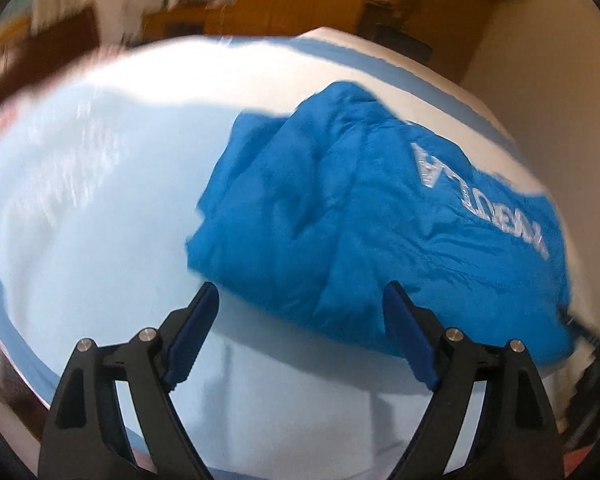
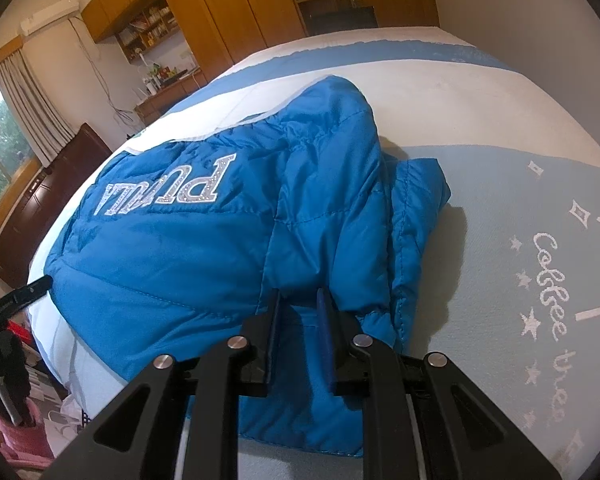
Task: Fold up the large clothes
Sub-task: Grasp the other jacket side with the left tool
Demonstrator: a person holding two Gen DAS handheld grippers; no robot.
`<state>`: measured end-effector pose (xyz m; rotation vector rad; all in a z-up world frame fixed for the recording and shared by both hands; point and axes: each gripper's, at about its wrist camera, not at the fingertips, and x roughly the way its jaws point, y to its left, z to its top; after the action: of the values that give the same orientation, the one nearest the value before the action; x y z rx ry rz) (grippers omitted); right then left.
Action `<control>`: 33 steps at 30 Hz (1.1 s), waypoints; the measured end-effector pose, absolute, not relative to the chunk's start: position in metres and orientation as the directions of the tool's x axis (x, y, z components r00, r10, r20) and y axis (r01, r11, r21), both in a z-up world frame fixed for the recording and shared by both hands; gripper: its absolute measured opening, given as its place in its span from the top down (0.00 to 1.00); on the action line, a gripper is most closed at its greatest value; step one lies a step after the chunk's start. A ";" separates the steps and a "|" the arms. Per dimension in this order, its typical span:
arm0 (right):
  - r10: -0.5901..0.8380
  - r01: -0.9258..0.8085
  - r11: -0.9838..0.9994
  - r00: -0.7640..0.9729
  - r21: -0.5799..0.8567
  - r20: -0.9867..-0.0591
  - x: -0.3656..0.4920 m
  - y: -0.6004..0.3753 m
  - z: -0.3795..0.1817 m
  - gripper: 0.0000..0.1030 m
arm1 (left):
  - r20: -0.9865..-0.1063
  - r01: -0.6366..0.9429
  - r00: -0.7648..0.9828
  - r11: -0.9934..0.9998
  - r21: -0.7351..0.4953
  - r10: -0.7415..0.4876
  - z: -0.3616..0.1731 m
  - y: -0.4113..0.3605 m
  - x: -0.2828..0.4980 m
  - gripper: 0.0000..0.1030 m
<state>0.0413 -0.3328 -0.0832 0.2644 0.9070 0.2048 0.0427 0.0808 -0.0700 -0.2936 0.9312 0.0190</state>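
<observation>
A bright blue padded jacket (image 2: 204, 240) with silver letters lies bunched on the bed's pale blue cover (image 2: 520, 208). My right gripper (image 2: 299, 293) sits at the jacket's near hem, its jaws nearly together, with a fold of blue fabric pinched between them. The left wrist view is blurred. There the jacket (image 1: 360, 208) fills the right half. My left gripper (image 1: 301, 285) hangs open at the jacket's near left edge. Its right finger (image 1: 404, 328) overlaps the fabric and its left finger (image 1: 198, 328) is over bare cover. Nothing is pressed between the pads.
The bed (image 1: 80, 220) stretches away left of the jacket. Wooden wardrobes (image 2: 236, 8) and shelves line the far wall. A dark wooden cabinet (image 2: 52, 200) and a curtained window (image 2: 4, 136) stand at the left. Clutter lies on the floor (image 2: 24, 432) by the bed's near corner.
</observation>
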 end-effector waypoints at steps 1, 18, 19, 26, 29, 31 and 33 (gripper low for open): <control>0.284 -0.064 0.949 0.600 0.309 -0.748 0.041 -0.333 -0.083 0.84 | -0.791 -0.163 0.594 0.940 -0.299 -0.148 -0.075 0.090 0.043 0.18; 0.297 -0.065 0.944 0.593 0.323 -0.749 0.043 -0.339 -0.082 0.84 | -0.627 -0.250 0.702 0.706 -0.662 -0.339 -0.112 0.142 0.069 0.45; 0.299 -0.064 0.943 0.592 0.327 -0.748 0.043 -0.340 -0.082 0.84 | -0.610 -0.239 0.704 0.688 -0.685 -0.363 -0.113 0.142 0.070 0.53; 0.302 -0.064 0.942 0.591 0.330 -0.748 0.042 -0.339 -0.082 0.84 | -0.580 -0.198 0.731 0.703 -0.683 -0.358 -0.107 0.135 0.063 0.69; 0.308 -0.065 0.939 0.591 0.337 -0.745 0.043 -0.342 -0.082 0.84 | -0.588 -0.199 0.728 0.712 -0.673 -0.353 -0.111 0.133 0.062 0.69; 0.312 -0.065 0.938 0.590 0.341 -0.745 0.043 -0.343 -0.082 0.84 | -0.590 -0.195 0.727 0.719 -0.667 -0.350 -0.114 0.132 0.063 0.68; 0.315 -0.064 0.936 0.590 0.346 -0.744 0.043 -0.344 -0.082 0.84 | -0.581 -0.196 0.726 0.700 -0.686 -0.367 -0.122 0.133 0.061 0.68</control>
<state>0.0432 -0.3435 -0.0824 0.2974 0.9170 0.2244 0.0612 0.1333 -0.1225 -0.8093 0.7728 -0.1067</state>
